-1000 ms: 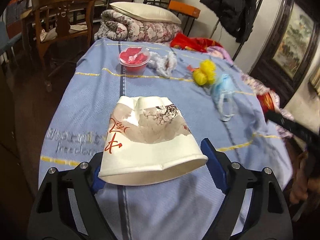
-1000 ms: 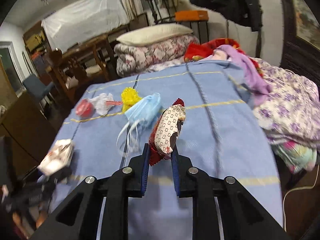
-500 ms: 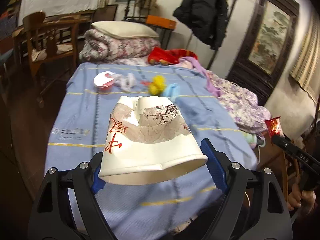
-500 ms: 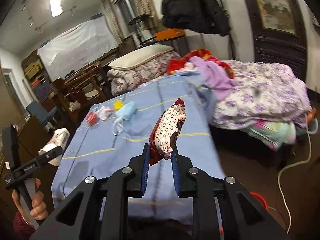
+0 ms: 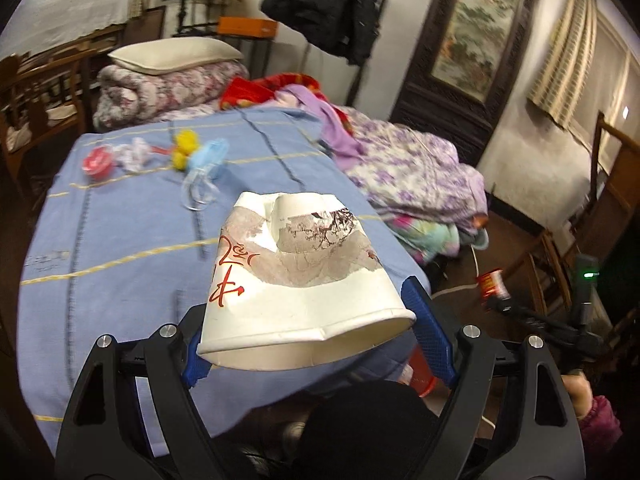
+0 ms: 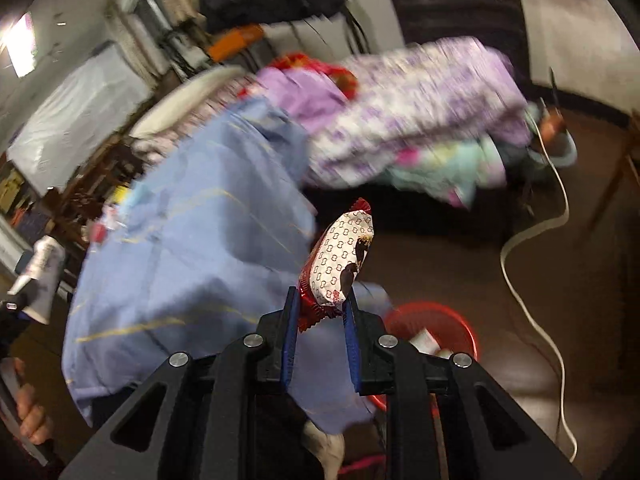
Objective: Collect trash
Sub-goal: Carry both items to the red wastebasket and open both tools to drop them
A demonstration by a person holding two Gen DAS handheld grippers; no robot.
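Both loaded: my left gripper (image 5: 316, 344) spread wide, clamping crushed paper cup (image 5: 298, 276), right gripper (image 6: 320, 320) pinching snack wrapper (image 6: 340, 264) w/ narrow jaws; I'd centre each over red bin (image 6: 460, 330) below bed edge before releasing.

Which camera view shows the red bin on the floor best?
The right wrist view: the red bin shows its rim and some trash inside, just beyond the tongs. The left wrist view gives only a red sliver under the crushed paper cup.
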